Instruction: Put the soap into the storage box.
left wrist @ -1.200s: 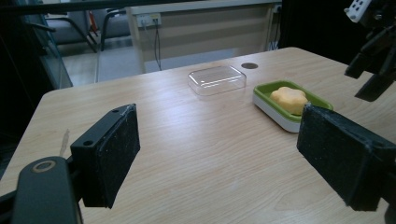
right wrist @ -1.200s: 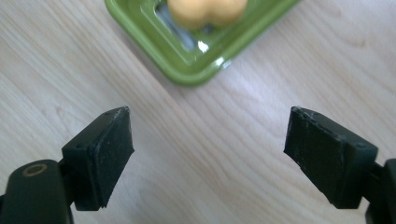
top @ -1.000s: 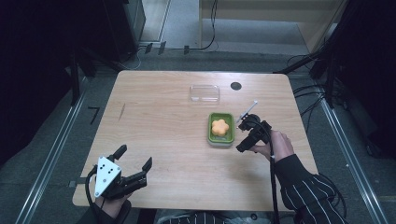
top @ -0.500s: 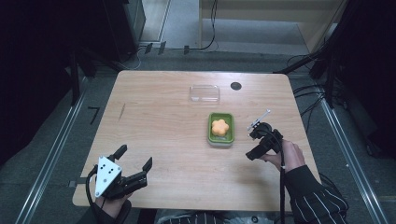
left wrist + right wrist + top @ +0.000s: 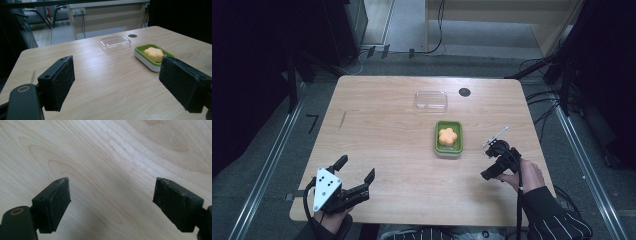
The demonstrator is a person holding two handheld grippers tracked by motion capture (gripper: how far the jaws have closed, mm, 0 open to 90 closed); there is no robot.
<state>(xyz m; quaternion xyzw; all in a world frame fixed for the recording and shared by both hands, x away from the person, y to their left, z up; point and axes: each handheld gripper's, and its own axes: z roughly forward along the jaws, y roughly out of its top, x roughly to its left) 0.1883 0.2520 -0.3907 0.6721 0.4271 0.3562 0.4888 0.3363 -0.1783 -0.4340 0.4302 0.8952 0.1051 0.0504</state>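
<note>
an orange flower-shaped soap [image 5: 448,135] lies in a green rectangular dish with a white base [image 5: 458,144], near the middle of the pale wooden bench [image 5: 387,130]. the right gripper [image 5: 493,161] tilts down over bare wood just right of the dish, released and holding nothing. the left gripper [image 5: 356,176] rests at the near-left corner, well apart, jaws spread wide. a clear plastic lid [image 5: 431,100] lies beyond the dish.
</note>
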